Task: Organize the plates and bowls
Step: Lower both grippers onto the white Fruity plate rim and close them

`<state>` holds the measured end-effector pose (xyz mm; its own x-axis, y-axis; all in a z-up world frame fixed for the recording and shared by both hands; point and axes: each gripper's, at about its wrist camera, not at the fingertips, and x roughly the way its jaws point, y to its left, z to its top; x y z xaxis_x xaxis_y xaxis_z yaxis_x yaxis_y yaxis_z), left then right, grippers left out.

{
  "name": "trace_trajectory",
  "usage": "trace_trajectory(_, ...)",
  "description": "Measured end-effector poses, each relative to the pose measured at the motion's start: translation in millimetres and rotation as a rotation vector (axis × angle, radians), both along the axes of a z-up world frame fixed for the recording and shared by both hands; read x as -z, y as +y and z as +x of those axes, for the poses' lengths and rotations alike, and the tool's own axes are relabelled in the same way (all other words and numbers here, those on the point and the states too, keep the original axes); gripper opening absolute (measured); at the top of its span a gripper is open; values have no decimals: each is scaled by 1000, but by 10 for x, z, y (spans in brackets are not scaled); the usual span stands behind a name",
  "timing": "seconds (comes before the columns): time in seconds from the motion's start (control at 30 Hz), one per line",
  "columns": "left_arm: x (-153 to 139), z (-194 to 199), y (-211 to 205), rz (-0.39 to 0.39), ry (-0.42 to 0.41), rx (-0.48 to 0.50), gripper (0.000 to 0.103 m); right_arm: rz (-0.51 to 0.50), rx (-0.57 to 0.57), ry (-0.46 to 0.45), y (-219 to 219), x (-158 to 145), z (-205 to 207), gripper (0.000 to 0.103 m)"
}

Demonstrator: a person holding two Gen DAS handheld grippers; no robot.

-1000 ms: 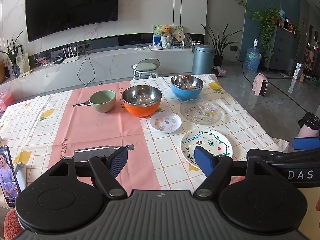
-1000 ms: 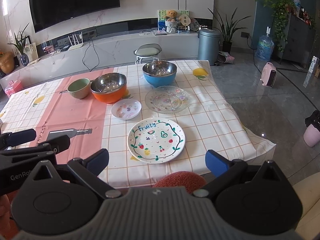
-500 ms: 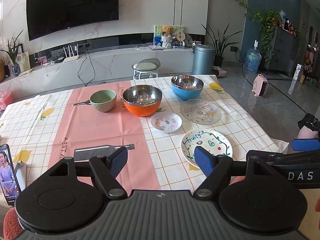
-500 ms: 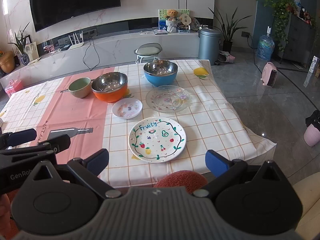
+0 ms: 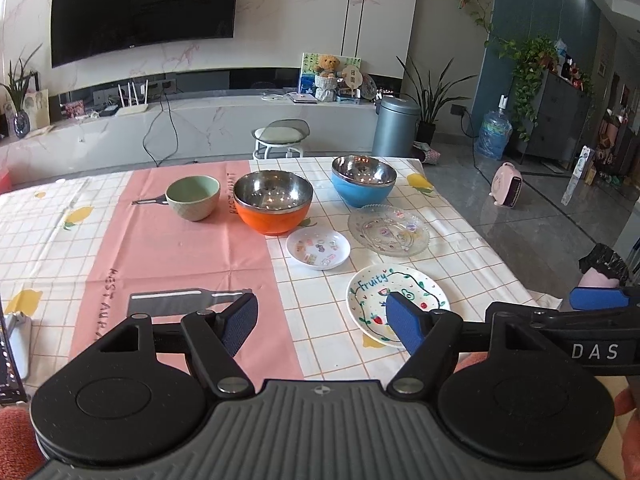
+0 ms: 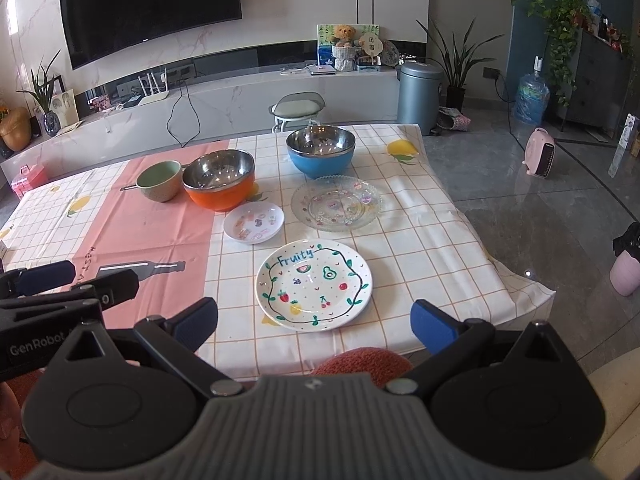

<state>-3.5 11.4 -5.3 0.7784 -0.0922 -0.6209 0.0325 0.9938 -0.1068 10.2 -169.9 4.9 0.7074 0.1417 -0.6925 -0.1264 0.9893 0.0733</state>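
Hanging above the near edge of the bench (image 6: 460,240), both tongs are spread wide with nothing between their blue pads. The left tongs (image 5: 320,322) have just closed a tiny bit, but stay wide.

Right in front of the right tongs (image 6: 314,322) lies the white "Fruity" plate (image 6: 314,284), whole in this view. In the left view that plate (image 5: 416,288) sits to the right, and one blue pad covers part of it.

Past it lie a small white dish (image 6: 253,223) and a clear glass plate (image 6: 336,203). Farther still stand a green bowl (image 6: 160,180), an orange bowl (image 6: 219,184) and a blue bowl (image 6: 321,152), in a row from left to right.

Only the left view shows a phone (image 5: 10,356) at the far left edge. Only the right view shows a pink box (image 6: 28,178) past the bench. Each view shows the other tongs at its side.
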Motion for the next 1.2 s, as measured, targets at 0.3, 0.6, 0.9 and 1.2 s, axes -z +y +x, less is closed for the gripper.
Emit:
trace_trajectory(0.3, 111, 243, 148, -129, 4, 23, 63, 71, 24, -167, -293, 139, 162, 100)
trace_trajectory(0.6, 336, 642, 25, -88, -22, 50, 56, 181, 117, -62, -636, 477, 721, 99)
trace_trajectory(0.9, 757, 990, -18, -182, 56, 115, 58, 269, 97, 80, -853, 859, 1271, 49)
trace_trajectory(1.2, 1095, 1199, -96, -178, 129, 126, 50, 375, 27, 216, -995, 1305, 1611, 36)
